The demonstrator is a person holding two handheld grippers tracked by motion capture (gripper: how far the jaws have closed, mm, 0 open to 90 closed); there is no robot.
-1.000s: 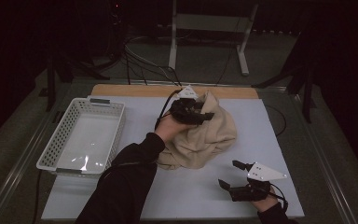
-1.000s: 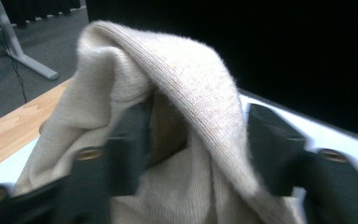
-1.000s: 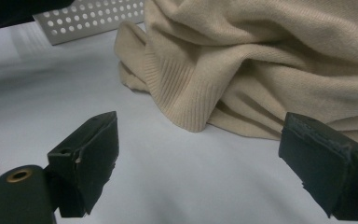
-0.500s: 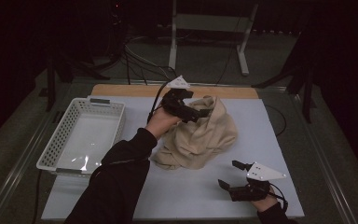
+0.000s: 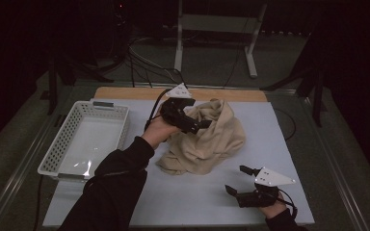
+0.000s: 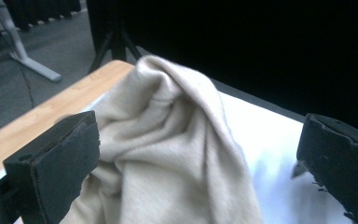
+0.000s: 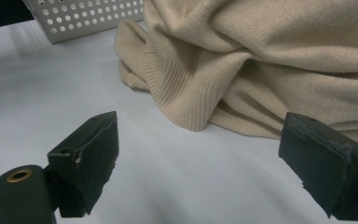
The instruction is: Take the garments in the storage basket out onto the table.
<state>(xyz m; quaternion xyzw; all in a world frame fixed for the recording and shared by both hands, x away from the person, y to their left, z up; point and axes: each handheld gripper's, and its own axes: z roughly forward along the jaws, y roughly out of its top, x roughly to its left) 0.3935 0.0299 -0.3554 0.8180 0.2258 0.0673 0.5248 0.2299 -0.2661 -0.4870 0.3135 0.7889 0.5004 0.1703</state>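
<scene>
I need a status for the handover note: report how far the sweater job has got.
Early stage. Done: nothing is in the white basket. In hand: the left tongs have just been opening, their jaws wide apart around a raised fold of the beige sweater without pinching it. The right tongs sit open on the table, short of the ribbed hem. Left: the sweater remains a crumpled heap.

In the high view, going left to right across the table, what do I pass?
White basket → left gripper, jaws open at the sweater's left side → beige sweater → right gripper, open, at the near right.
</scene>
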